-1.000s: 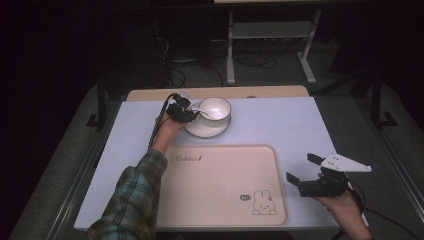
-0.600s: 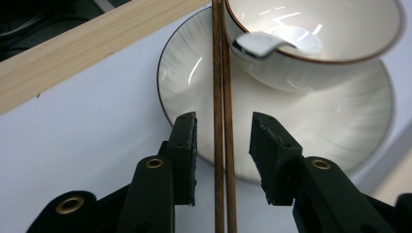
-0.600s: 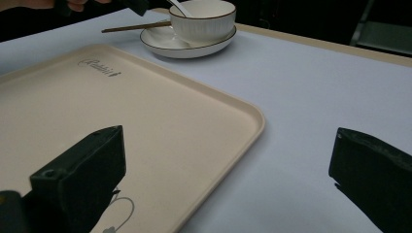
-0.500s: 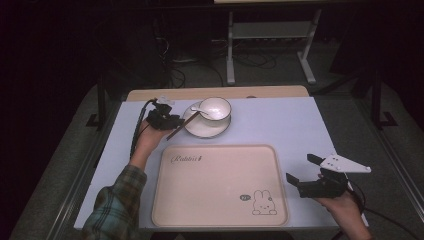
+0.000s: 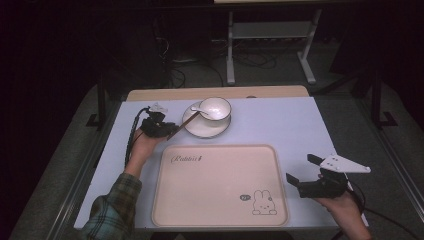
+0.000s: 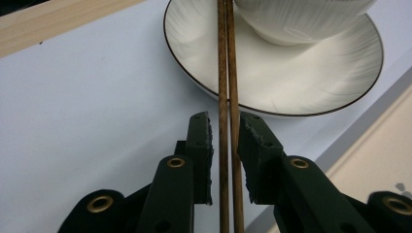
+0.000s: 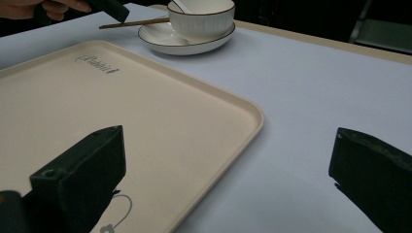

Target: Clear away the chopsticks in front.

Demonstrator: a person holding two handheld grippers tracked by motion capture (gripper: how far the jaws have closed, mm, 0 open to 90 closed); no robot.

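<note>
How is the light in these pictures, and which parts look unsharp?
High view: the table is lit, the room behind it nearly black. Left gripper view: sharp on the chopsticks, soft on the tool bases. Right gripper view: its own tool is dark and blurred, the tray is clear.

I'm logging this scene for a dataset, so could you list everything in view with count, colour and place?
Table: one, pale lavender top, wooden strip at far edge.
Tray: one, beige, rabbit print, near centre.
Plate: one, white with dark rim, far centre-left.
Bowl: one, white, on the plate.
Spoon: one, white, in the bowl.
Chopsticks: one pair, brown, tips on the plate, between the left jaws.
Metal stand: one, grey, beyond the table.
Left gripper: black, around the chopsticks.
Right gripper: black, open, near right.
</note>
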